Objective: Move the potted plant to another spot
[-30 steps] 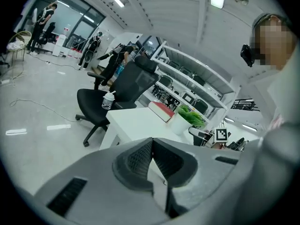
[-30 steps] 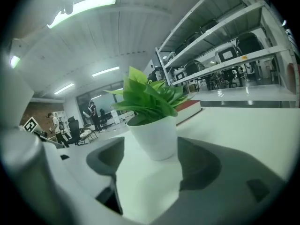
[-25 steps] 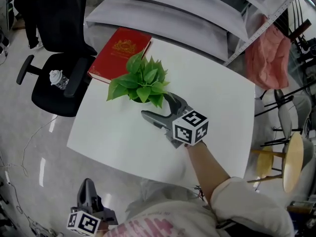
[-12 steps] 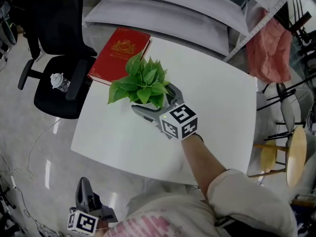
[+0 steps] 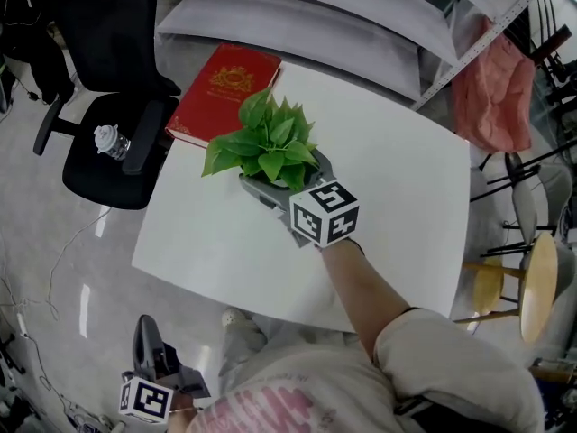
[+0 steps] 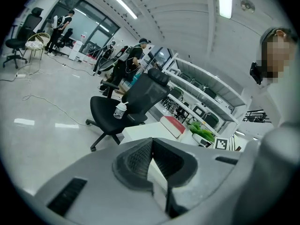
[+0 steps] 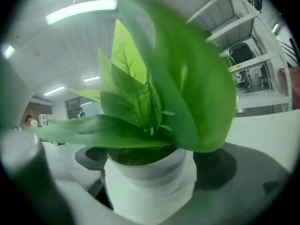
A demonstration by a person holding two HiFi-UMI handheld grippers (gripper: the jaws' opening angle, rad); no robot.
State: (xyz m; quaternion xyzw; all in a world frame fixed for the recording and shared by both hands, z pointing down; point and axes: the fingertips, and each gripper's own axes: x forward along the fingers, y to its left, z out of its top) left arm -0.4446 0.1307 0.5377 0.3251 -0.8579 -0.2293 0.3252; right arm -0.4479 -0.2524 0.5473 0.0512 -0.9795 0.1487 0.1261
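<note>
Two changes: spreads the right gripper [image 5: 281, 171] wide and pushes it forward around the potted plant [image 5: 266, 142] on the table [image 5: 397, 206] by the red book [image 5: 221, 93]; squeezes nothing yet, so looks ready to close; holds left gripper [image 5: 144, 339] pinched shut, empty

The potted plant [image 5: 266, 142] is set on the bench [image 5: 397, 197], the book [image 5: 221, 93] laid just behind it at the far left corner. A chair [image 5: 104, 174] is placed left of the bench, a bottle [image 5: 108, 141] on its seat.

An open-plan office: swivel chair [image 5: 86, 174], metal shelving [image 5: 297, 16], white table [image 5: 406, 197].
</note>
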